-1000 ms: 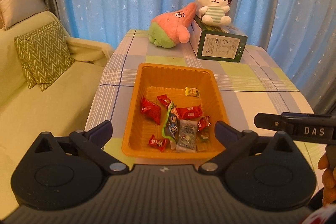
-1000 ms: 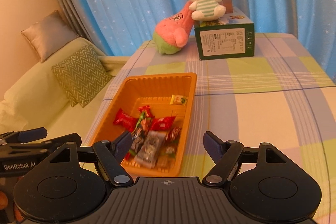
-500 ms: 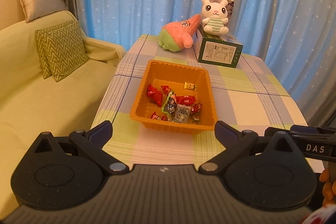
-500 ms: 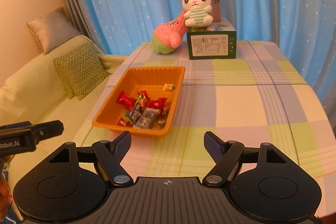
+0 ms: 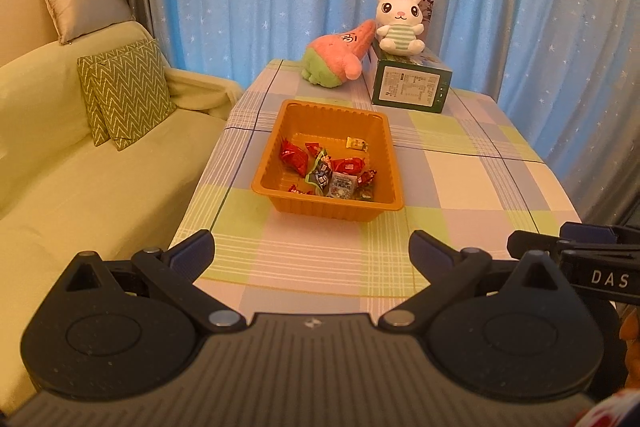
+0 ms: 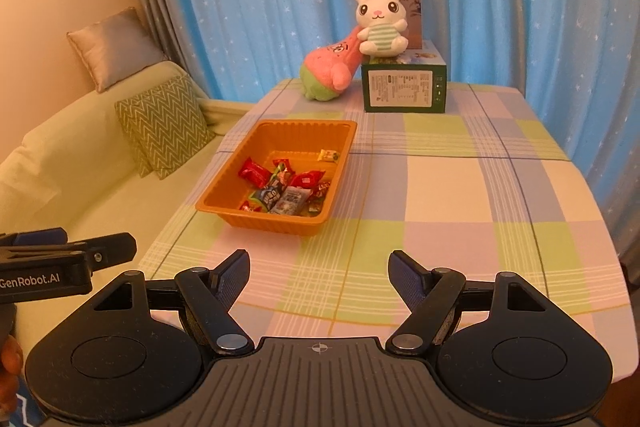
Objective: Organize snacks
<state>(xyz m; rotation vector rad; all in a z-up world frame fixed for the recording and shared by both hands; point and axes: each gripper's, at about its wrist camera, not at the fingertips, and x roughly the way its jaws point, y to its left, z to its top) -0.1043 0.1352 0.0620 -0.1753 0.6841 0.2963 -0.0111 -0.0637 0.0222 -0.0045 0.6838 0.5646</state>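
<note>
- Left wrist view: my left claw (image 5: 311,247) stands wide open with nothing between its fingers, held above the near edge of the desk (image 5: 472,183).
- Same view: the orange tray (image 5: 280,143) sits on the left half of the desk, well apart from the claw. The snacks (image 5: 328,175) lie inside it, bunched toward the near end; one small yellow packet (image 5: 357,143) lies apart, farther back.
- Same view, change: a second ago the tray filled the space between my fingers; now it is small and distant. I have backed both hands away from it.
- Right wrist view: my right claw (image 6: 319,273) is likewise open and empty, over the near desk edge, tray ahead and to the left.
- Same view: I see no loose snack on the cloth outside the tray, though the far desk behind the green box (image 6: 404,91) and the plush toys (image 6: 332,71) is hidden.
- Judgement: everything visible is already in the tray and both claws have pulled back empty, so the sorting looks finished, or nearly so.
</note>
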